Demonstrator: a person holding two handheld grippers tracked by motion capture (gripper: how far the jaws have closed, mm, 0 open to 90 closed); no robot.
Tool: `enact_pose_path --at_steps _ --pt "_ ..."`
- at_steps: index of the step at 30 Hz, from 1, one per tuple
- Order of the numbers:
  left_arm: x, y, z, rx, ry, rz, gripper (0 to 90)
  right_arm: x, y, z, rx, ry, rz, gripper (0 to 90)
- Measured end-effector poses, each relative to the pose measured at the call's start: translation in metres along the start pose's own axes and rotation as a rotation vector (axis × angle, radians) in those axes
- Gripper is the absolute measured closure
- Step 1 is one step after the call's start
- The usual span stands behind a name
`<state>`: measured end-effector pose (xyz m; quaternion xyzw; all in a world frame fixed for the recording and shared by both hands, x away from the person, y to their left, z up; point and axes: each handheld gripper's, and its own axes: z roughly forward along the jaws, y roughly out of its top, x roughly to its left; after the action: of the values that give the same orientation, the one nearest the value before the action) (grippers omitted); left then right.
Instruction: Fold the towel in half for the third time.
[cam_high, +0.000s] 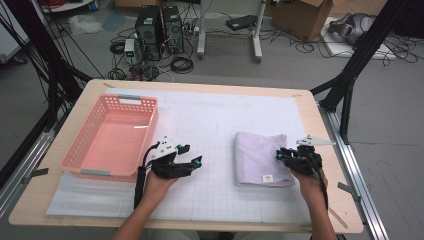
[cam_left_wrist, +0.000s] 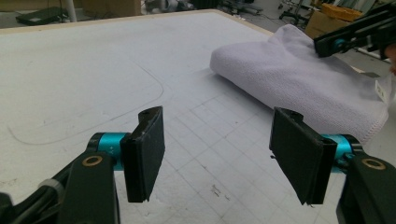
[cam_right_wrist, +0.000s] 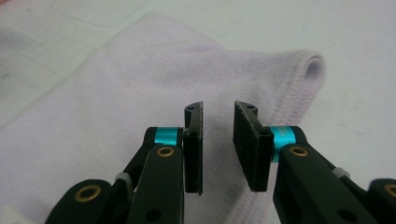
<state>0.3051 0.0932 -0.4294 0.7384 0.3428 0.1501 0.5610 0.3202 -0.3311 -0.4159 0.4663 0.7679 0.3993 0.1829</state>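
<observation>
A folded lilac towel (cam_high: 260, 157) lies on the white gridded mat (cam_high: 215, 195), right of the middle, with a small white label (cam_high: 267, 177) at its near edge. My right gripper (cam_high: 280, 154) is at the towel's right edge, pointing left over it. In the right gripper view its jaws (cam_right_wrist: 218, 109) stand a narrow gap apart above the towel (cam_right_wrist: 140, 79), with no cloth between them. My left gripper (cam_high: 192, 155) hovers over bare mat between the basket and the towel, jaws wide apart (cam_left_wrist: 218, 121) and empty. The left gripper view shows the towel (cam_left_wrist: 299, 79) ahead at the right, with the right gripper (cam_left_wrist: 327, 46) over it.
A pink plastic basket (cam_high: 79, 135) with nothing in it stands at the table's left, just beside my left hand. Bare mat stretches behind the towel and in front of both hands. The wooden table edge (cam_high: 320, 120) runs close to the right of the towel.
</observation>
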Motion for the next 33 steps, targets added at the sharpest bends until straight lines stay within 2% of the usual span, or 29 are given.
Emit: enact_pose_path --at_steps 1,3,4,5,7,9,11,13,16,18,20,22,25,28,30,31,33 --pt "0.001 0.0 -0.001 0.0 -0.001 0.003 35.9 -0.001 0.0 0.005 0.026 -0.012 -0.011 71.7" --pt "0.002 -0.001 -0.002 -0.001 0.001 -0.002 35.9 -0.003 -0.004 0.01 0.072 -0.065 -0.022 72.2" --pt "0.003 -0.001 -0.003 0.0 0.005 -0.002 35.9 -0.005 -0.006 0.009 0.09 -0.083 -0.007 74.1" --pt "0.003 -0.002 -0.003 0.002 0.007 -0.002 36.0 -0.008 -0.01 0.006 0.099 -0.104 0.02 75.7" --pt "0.003 -0.002 -0.003 0.001 0.007 -0.004 35.9 -0.011 -0.013 0.002 0.104 -0.123 0.034 75.7" --pt "0.002 -0.002 -0.003 0.002 0.005 -0.001 35.9 -0.009 -0.013 0.0 0.114 -0.132 0.012 74.4" --pt "0.002 -0.001 -0.003 -0.001 0.007 0.002 35.9 -0.008 -0.007 -0.004 0.108 -0.131 0.002 67.6" --pt "0.002 -0.001 -0.003 -0.002 0.006 -0.001 35.9 -0.01 -0.001 -0.006 0.054 -0.125 -0.007 64.8" --pt "0.002 -0.001 -0.003 -0.003 0.006 -0.002 35.7 -0.014 0.011 0.001 0.016 -0.093 -0.006 64.5" --pt "0.002 -0.001 -0.003 -0.004 0.006 -0.004 35.7 -0.016 0.018 0.013 0.03 -0.082 -0.018 64.9" --pt "0.003 -0.001 -0.003 -0.004 0.005 -0.006 35.7 -0.018 0.022 0.024 0.022 -0.071 -0.004 65.0" --pt "0.002 -0.001 -0.004 -0.004 0.006 -0.003 35.7 -0.022 0.022 0.034 0.032 -0.084 0.009 66.1" --pt "0.003 -0.001 -0.005 -0.009 0.0 -0.01 35.4 -0.027 0.018 0.041 0.071 -0.105 0.019 68.1" --pt "0.004 -0.001 -0.006 -0.01 -0.002 -0.015 34.0 -0.03 0.014 0.033 0.055 -0.135 0.021 65.2" --pt "0.004 -0.001 -0.007 -0.011 0.0 -0.016 33.5 -0.027 0.012 0.022 0.002 -0.112 0.044 63.5" --pt "0.005 -0.001 -0.007 -0.015 0.0 -0.016 33.2 -0.024 0.01 0.015 -0.025 -0.079 0.036 63.5" --pt "0.005 -0.001 -0.007 -0.016 0.004 -0.019 32.4 -0.015 0.003 0.002 -0.038 -0.066 -0.003 63.3"
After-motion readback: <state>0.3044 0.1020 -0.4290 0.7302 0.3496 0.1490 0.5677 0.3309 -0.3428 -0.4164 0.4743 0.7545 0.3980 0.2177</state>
